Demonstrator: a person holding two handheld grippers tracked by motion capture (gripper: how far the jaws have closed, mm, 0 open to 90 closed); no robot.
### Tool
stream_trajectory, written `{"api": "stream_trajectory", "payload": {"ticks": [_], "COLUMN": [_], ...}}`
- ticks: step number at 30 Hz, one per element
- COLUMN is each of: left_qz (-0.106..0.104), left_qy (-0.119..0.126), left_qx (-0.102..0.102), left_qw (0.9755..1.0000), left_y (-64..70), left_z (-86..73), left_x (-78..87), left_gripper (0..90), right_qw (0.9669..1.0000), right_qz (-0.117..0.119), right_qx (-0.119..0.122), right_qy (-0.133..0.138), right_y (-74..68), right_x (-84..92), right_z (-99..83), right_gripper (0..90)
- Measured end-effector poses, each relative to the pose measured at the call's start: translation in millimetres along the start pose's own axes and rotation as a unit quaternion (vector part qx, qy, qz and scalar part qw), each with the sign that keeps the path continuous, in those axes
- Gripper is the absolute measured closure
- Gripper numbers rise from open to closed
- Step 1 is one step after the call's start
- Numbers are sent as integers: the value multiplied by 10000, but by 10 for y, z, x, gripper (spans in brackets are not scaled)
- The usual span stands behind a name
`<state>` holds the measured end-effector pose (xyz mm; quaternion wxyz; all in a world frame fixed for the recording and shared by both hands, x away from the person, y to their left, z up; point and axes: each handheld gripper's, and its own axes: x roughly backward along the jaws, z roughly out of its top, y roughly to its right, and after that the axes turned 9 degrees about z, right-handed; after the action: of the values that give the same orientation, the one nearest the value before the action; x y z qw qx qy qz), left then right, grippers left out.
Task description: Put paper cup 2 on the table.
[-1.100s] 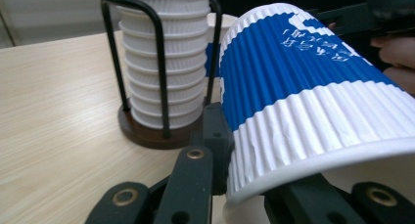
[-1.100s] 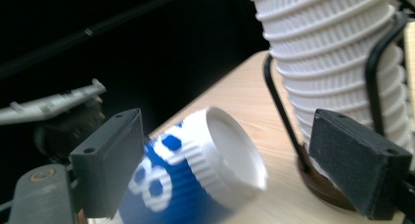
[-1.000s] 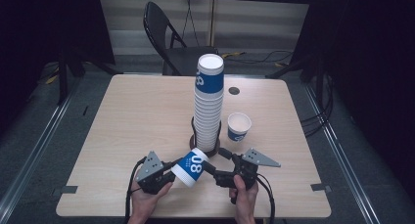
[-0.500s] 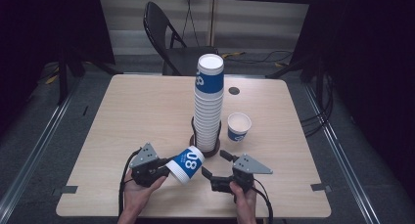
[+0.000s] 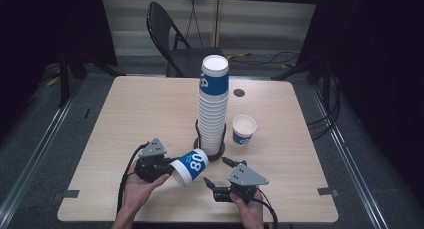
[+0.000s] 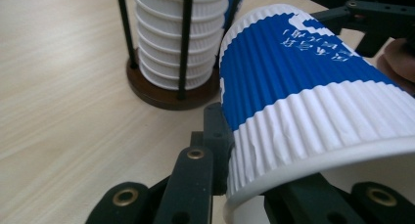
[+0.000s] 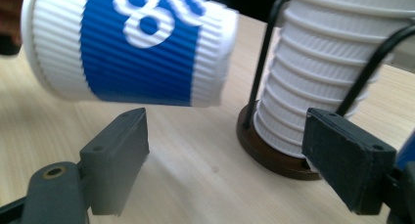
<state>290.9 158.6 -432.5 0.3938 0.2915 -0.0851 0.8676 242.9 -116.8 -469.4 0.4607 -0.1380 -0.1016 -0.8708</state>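
Note:
A blue and white ribbed paper cup (image 5: 190, 165) lies on its side in the air, just above the table's front. My left gripper (image 5: 170, 170) is shut on its rim end, and in the left gripper view the black fingers (image 6: 215, 136) clamp the cup (image 6: 303, 101) near its rolled lip. My right gripper (image 5: 216, 171) stands open a little to the right of the cup's base, apart from it. In the right gripper view the cup (image 7: 132, 48) hangs above the left jaw of my right gripper (image 7: 232, 150), with nothing between the jaws.
A tall stack of the same cups (image 5: 214, 104) stands in a black wire holder on a brown round base (image 5: 216, 155), mid table. One cup (image 5: 244, 130) stands upright to its right. A folding chair (image 5: 170, 39) is behind the wooden table (image 5: 140, 114).
My left gripper has carried the cup a little to the left and upward, away from the right gripper. The right gripper has hardly moved and stays open.

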Motion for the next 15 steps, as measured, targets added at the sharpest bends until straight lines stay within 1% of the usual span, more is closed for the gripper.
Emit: {"api": "stream_trajectory", "payload": {"ticks": [1,2,3,4,5,6,7,8,9,10,11,12,13,14,15], "left_qz": [0,-22,-73,-123,-123,-139,-141,-114,-143,-169,-163,-201,-197,-245,-245], "left_qy": [0,-30,-72,-190,-190,-243,-314,-351,-392,-436,-474,-539,-622,-778,-778], "left_qx": [0,32,62,52,52,55,21,-10,16,-5,1,13,-24,-74,-74], "left_qw": [10000,10000,9999,9997,9997,9996,9994,9993,9991,9989,9987,9983,9979,9966,9966], "left_y": [0,-9,-21,-41,-41,-40,-40,-37,-39,-41,-37,-38,-32,-18,-18], "left_z": [0,14,26,55,55,68,84,98,111,125,138,151,167,198,198], "left_x": [0,-3,-8,-15,-15,-20,-24,-30,-34,-42,-50,-60,-73,-102,-102], "left_gripper": [844,844,844,844,845,845,845,845,845,845,845,845,844,844,844], "right_qw": [10000,10000,9998,9998,9998,9997,9993,9991,9991,9988,9982,9978,9972,9955,9955], "right_qz": [0,41,194,196,196,209,319,348,274,248,264,252,260,221,221], "right_qx": [0,24,-6,27,27,119,182,222,309,399,501,579,642,829,829], "right_qy": [0,-63,-64,-41,-41,-93,-93,-56,-101,-161,-178,-206,-271,-391,-391], "right_y": [0,-9,-12,-27,-27,-33,-38,-46,-54,-60,-64,-68,-76,-102,-102], "right_x": [0,-4,-3,0,0,3,10,10,6,-1,-8,-17,-27,-49,-49], "right_z": [0,5,8,18,18,23,26,31,38,42,43,43,44,46,46], "right_gripper": [174,174,170,169,169,167,147,138,138,137,135,135,135,135,135]}}
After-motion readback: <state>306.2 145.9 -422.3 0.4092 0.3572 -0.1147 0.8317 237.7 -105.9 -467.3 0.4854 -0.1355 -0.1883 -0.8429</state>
